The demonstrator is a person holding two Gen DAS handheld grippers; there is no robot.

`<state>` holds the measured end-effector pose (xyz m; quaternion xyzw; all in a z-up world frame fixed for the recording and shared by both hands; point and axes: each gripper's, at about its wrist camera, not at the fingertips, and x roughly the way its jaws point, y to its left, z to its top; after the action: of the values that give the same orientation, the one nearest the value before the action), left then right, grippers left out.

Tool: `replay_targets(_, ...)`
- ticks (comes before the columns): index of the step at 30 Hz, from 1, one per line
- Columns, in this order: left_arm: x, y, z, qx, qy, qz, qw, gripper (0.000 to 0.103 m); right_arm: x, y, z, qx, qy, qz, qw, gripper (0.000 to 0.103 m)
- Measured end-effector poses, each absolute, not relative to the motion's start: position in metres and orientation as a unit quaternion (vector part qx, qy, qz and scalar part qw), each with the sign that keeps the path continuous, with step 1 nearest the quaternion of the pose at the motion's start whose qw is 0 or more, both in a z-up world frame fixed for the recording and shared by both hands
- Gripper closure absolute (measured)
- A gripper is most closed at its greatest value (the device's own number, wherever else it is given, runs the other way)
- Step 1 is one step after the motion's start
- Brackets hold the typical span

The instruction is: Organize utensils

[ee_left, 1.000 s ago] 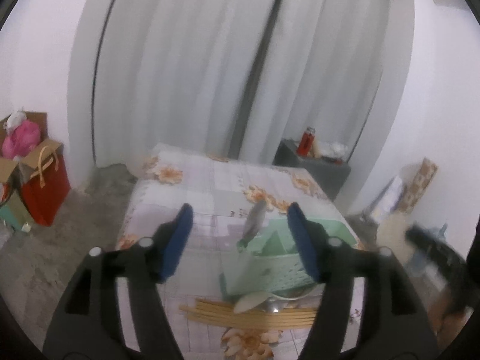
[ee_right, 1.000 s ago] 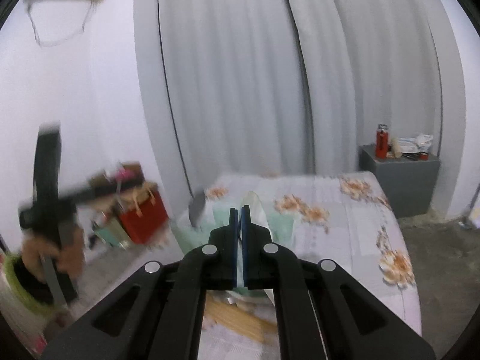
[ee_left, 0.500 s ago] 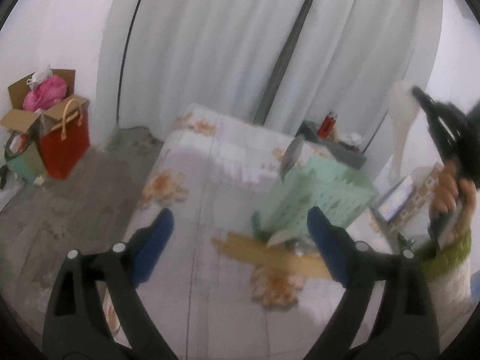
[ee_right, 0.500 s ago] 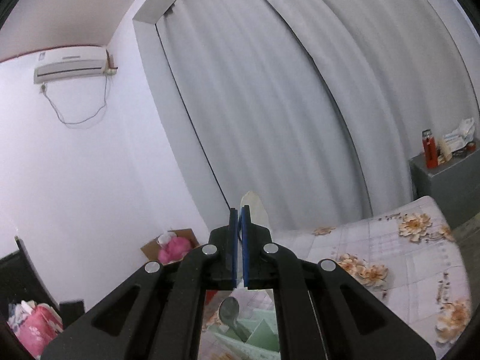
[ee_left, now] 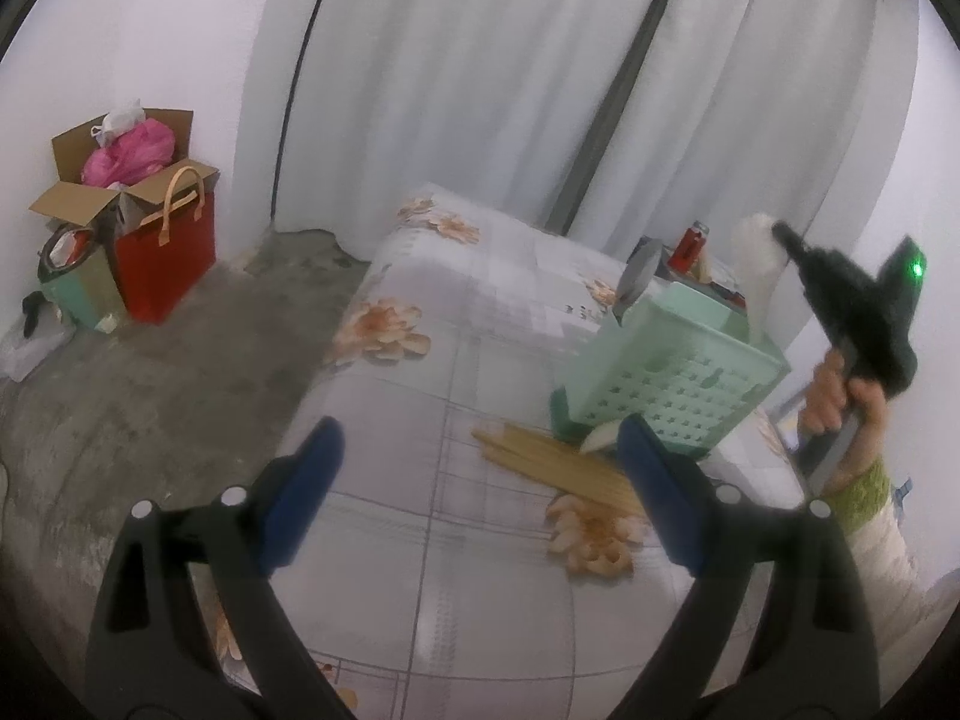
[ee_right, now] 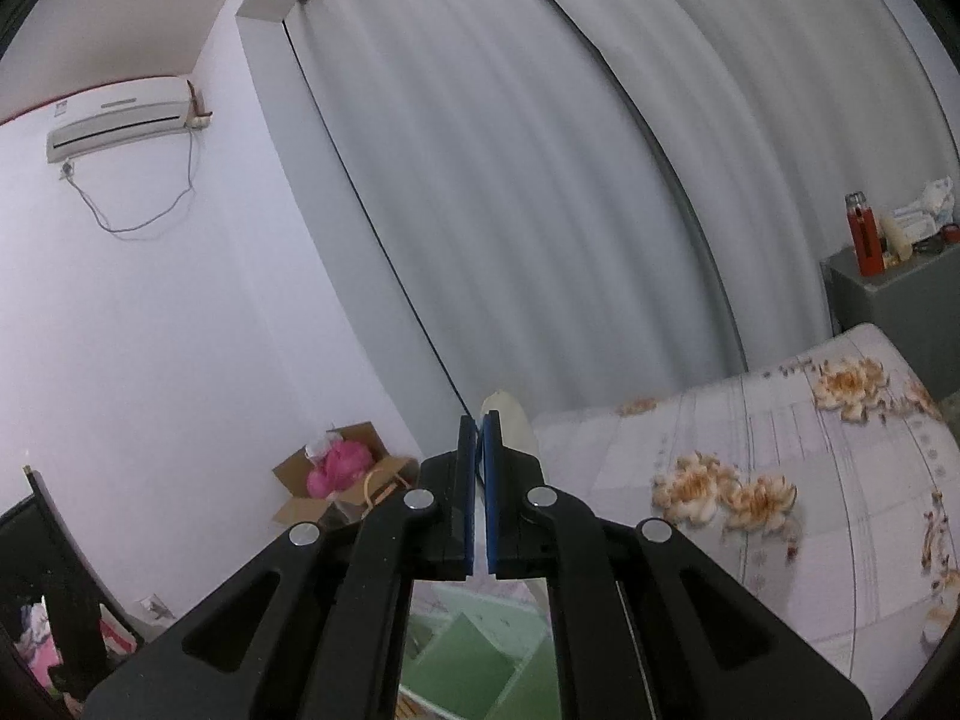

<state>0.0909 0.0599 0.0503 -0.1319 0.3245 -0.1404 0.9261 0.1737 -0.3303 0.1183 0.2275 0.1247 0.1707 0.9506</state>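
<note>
Our left claw (ee_left: 474, 495) hangs wide open over bare floral surface (ee_left: 480, 612), whose left edge drops to the floor. The chopsticks (ee_left: 558, 459) lie against the green utensil basket (ee_left: 672, 372). Our right claw (ee_right: 478, 495) pinches a white rice paddle (ee_left: 757, 276) above the basket's compartments. Since half a second ago, the paddle has dropped nearer the basket.

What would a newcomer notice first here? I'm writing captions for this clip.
The right gripper, shut on a white spoon, holds it above the green basket on the floral table. The left gripper hangs open nearer, with chopsticks lying before the basket.
</note>
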Motion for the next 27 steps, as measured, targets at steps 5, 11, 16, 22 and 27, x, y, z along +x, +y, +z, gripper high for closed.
replay_targets(5,0.094,0.058,0.048,-0.137,0.325,-0.143,0.925,0.014,0.146,-0.331,0.109,0.219,0.13,0.16,0.954,0.1)
replay_targets(11,0.097,0.054,0.043,-0.14,0.331,-0.152,0.921,0.014,0.112,-0.338,0.094,0.218,0.15,0.126,0.956,0.096)
replay_targets(16,0.099,0.052,0.037,-0.144,0.336,-0.158,0.917,0.013,0.091,-0.346,0.081,0.226,0.176,0.1,0.953,0.094)
replay_targets(22,0.1,0.049,0.029,-0.146,0.348,-0.163,0.911,0.013,0.062,-0.351,0.073,0.234,0.188,0.072,0.951,0.07)
replay_targets(27,0.1,0.043,0.02,-0.139,0.356,-0.166,0.909,0.013,0.045,-0.341,0.063,0.235,0.213,0.071,0.946,0.067)
